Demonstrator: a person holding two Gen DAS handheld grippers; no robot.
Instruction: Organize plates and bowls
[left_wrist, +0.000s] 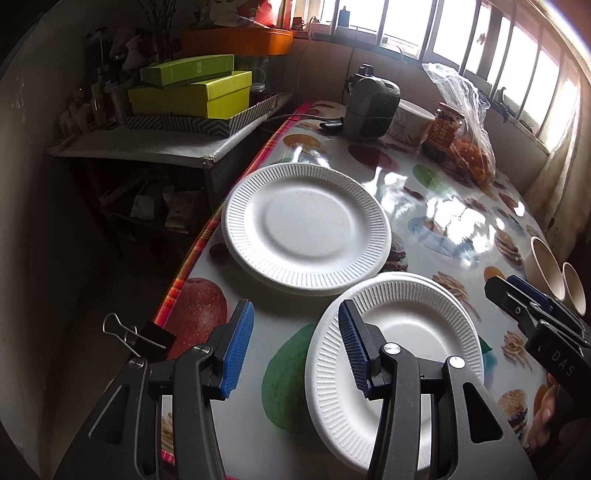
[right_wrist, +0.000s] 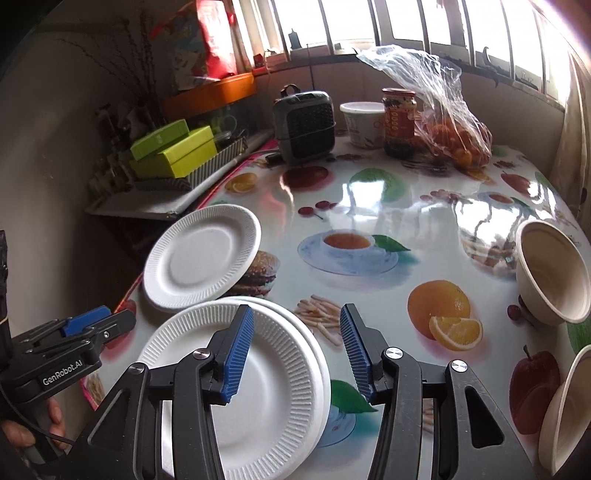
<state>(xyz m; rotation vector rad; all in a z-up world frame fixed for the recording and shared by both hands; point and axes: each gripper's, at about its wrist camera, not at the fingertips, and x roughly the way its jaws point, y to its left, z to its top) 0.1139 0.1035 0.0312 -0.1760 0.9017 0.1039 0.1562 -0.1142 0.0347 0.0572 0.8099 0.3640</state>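
Two stacks of white ribbed paper plates lie on the fruit-print table. The far stack sits near the table's left edge. The near stack lies closer to me. My left gripper is open and empty, its right finger over the near stack's left rim. My right gripper is open and empty, its left finger over the near stack's right side. Two beige paper bowls stand at the right, also seen in the left wrist view.
At the table's back stand a grey heater, a white tub, a jar and a plastic bag of oranges. A side shelf with green boxes stands left of the table. A binder clip grips the tablecloth edge.
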